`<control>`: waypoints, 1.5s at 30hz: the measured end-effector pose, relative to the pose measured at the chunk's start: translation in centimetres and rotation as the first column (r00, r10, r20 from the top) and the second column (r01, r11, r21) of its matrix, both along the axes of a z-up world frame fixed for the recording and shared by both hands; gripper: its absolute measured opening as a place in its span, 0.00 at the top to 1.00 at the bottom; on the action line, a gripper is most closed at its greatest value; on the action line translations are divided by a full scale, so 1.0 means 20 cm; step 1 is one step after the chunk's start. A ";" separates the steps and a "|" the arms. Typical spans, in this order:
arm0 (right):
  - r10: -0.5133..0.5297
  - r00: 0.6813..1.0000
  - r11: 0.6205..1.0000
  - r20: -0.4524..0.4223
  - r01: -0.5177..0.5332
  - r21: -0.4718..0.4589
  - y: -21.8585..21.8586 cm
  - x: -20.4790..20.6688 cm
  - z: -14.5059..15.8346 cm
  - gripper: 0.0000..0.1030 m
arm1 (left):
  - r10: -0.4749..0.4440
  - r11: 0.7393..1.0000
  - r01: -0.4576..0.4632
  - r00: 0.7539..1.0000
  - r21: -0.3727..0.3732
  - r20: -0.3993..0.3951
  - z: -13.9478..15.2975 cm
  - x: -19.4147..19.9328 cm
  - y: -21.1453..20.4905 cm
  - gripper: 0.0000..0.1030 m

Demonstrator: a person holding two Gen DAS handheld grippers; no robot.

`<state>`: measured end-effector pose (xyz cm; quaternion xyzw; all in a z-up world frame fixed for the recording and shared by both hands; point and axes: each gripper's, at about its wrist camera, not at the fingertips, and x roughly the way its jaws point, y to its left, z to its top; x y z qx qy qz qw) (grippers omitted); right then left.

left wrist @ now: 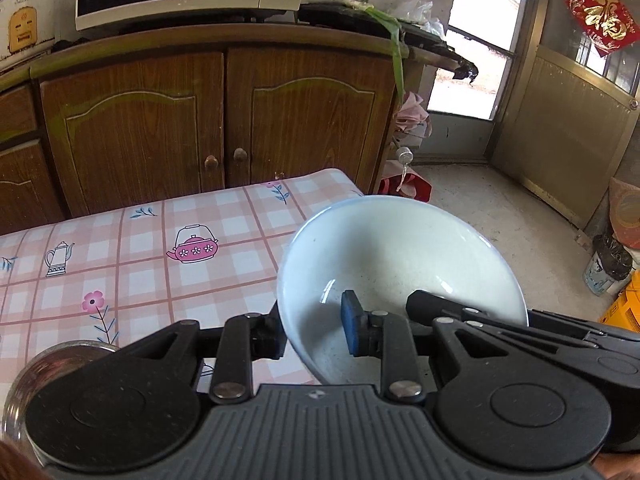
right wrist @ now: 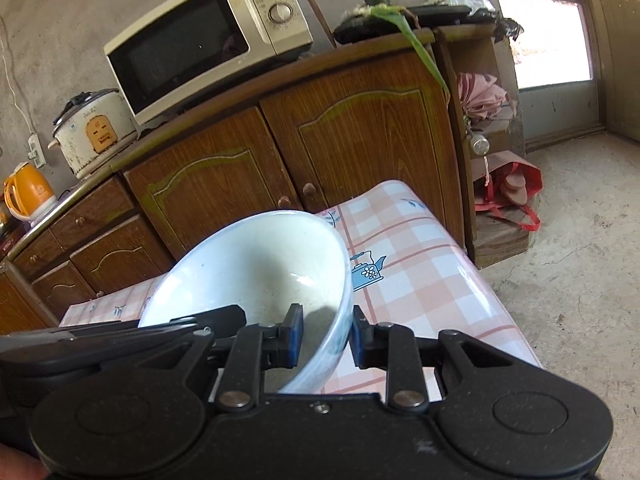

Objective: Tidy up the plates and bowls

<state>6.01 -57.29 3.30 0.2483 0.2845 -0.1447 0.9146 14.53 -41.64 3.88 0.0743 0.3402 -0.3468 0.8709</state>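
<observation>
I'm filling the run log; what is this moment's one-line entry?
held: white bowl | left gripper: shut on rim | right gripper: shut on opposite rim | bowl: lifted above checked tablecloth

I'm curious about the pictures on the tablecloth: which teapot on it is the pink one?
The round teapot with white flowers, mid-table left of the bowl. The tall pot further left is only an outline, and the blue pot sits right of the bowl.

One white bowl (left wrist: 400, 256), one steel bowl (left wrist: 24, 380), two tools: left tool (left wrist: 316, 336), right tool (right wrist: 326, 340).
</observation>
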 end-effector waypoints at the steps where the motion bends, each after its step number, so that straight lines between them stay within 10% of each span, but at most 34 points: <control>1: -0.002 1.000 1.000 0.004 0.002 -0.004 0.01 -0.03 0.02 0.69 | -0.002 1.000 0.002 1.000 -0.004 0.005 0.02 -0.03 0.01 0.74; 45: 0.050 0.998 0.998 0.040 -0.048 -0.048 0.64 -0.62 0.28 0.70 | 0.051 0.998 -0.049 0.997 -0.039 0.062 0.16 -0.60 0.55 0.74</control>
